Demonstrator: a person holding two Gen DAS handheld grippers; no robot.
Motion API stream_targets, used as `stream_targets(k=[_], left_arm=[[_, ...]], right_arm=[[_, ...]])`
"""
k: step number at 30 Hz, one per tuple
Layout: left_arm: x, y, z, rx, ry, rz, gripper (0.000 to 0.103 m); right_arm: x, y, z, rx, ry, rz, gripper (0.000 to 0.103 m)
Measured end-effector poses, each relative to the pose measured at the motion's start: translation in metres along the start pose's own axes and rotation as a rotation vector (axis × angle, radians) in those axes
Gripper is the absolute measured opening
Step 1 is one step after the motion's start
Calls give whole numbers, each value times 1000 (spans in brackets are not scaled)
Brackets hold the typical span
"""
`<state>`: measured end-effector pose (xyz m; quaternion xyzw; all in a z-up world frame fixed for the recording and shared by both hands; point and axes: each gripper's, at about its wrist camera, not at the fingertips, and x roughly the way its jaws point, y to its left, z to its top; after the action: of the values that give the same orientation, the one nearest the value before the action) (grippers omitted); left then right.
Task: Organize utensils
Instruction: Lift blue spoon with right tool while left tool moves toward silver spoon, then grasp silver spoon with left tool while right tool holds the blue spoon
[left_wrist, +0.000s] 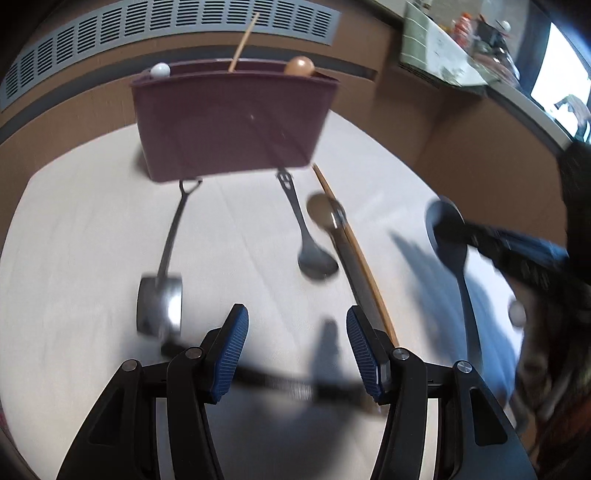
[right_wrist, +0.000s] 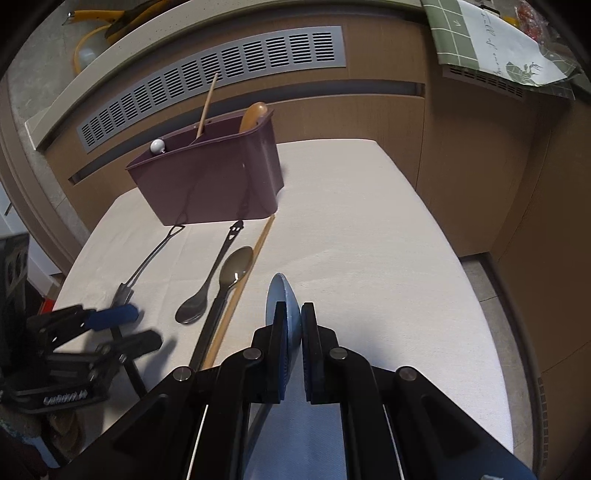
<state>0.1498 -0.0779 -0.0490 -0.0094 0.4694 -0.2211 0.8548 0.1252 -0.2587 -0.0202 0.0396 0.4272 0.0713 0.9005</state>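
A maroon utensil holder (left_wrist: 232, 122) (right_wrist: 210, 181) stands at the table's far side with a chopstick (right_wrist: 207, 105), a wooden spoon (right_wrist: 253, 114) and a white-knobbed utensil (right_wrist: 158, 146) inside. On the cloth lie a metal scoop (left_wrist: 162, 288) (right_wrist: 147, 258), a small dark spoon (left_wrist: 310, 251) (right_wrist: 207, 288), a steel spoon (left_wrist: 332, 221) (right_wrist: 232, 273) and a chopstick (left_wrist: 354, 251) (right_wrist: 243, 284). My left gripper (left_wrist: 297, 343) (right_wrist: 122, 325) is open and empty above the cloth. My right gripper (right_wrist: 293, 325) is shut on a blue-grey spoon (right_wrist: 280, 299) (left_wrist: 448, 236), held above the table.
The white cloth-covered table (right_wrist: 369, 240) drops off at its right edge. A brown wall with a vent grille (right_wrist: 221, 74) stands behind the holder. A counter with papers (right_wrist: 491, 40) is at the upper right.
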Motion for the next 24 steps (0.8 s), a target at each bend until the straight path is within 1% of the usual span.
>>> stream_targets(k=[2, 6, 9, 11, 13, 15, 16, 17, 18, 20, 21, 23, 24], left_arm=[[-1, 0, -6, 8, 29, 0, 56], [0, 2, -8, 20, 30, 52, 56], [-6, 7, -7, 13, 22, 49, 56], [-13, 9, -7, 33, 7, 40, 56], [-20, 7, -10, 98, 8, 5, 56], [-24, 3, -15, 180, 31, -25, 56], [-25, 0, -18, 221, 43, -25, 56], [-24, -2, -21, 266, 52, -14, 56], [-23, -5, -24, 314, 56, 14, 56], [-16, -7, -27, 370, 66, 75, 56], [-9, -7, -24, 379, 71, 99, 56], [-3, -4, -17, 366, 57, 92, 57], [2, -4, -10, 360, 43, 105, 57]], right_arm=[[1, -3, -1, 2, 0, 5, 6], [3, -4, -3, 19, 3, 22, 6], [-1, -2, -6, 11, 2, 28, 6], [-3, -2, -9, -1, 6, 25, 6], [-3, -3, -13, -15, 18, 19, 6], [-1, -5, -17, -18, 40, 14, 6], [1, -6, -19, -13, 46, 14, 6], [2, -8, -20, -6, 52, 14, 6], [3, -10, -21, 4, 56, 13, 6], [3, -12, -21, 17, 58, 15, 6], [3, -12, -21, 16, 58, 15, 6], [4, -11, -21, 6, 58, 16, 6], [4, -9, -20, 2, 59, 17, 6]])
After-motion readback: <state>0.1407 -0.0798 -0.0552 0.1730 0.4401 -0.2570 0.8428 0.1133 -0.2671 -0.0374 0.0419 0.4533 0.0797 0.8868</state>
